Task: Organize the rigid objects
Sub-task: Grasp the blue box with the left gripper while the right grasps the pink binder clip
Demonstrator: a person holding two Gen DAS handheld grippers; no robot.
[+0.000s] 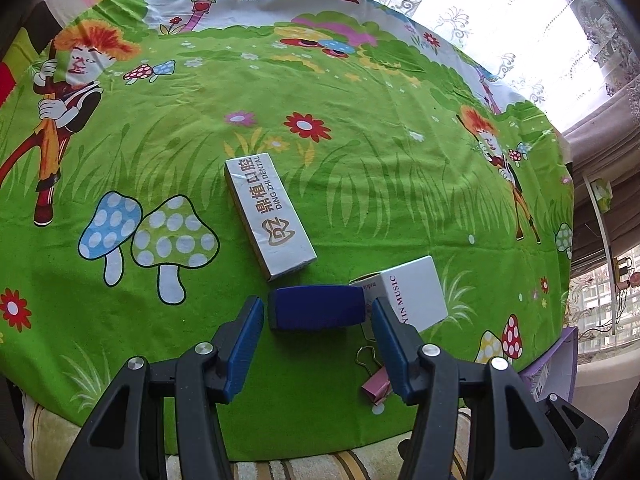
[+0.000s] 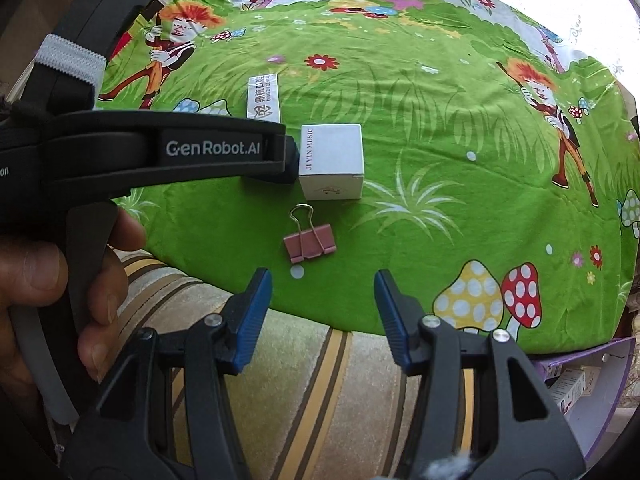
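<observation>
At the lower centre of the left wrist view, the left gripper (image 1: 318, 322) stands with its ribbed blue pads parted, and a dark blue rectangular block with rounded edges (image 1: 316, 306) lies just ahead of the tips, with gaps either side and no pad pressing it. Above it a long silver cardboard box printed with a dental logo (image 1: 269, 216) lies slantwise on the soft green cartoon-print cloth (image 1: 360, 168). At right a white cardboard cube box lettered in black (image 1: 416, 296) sits close beside the block. In the right wrist view the right gripper (image 2: 323, 314) is open and empty, over the cloth's near edge. A pink metal binder clip with wire handles (image 2: 309, 240) lies flat just above it. The cloth's right half is bare. At lower right, a purple open box (image 2: 618, 384) holds small cartons.
</observation>
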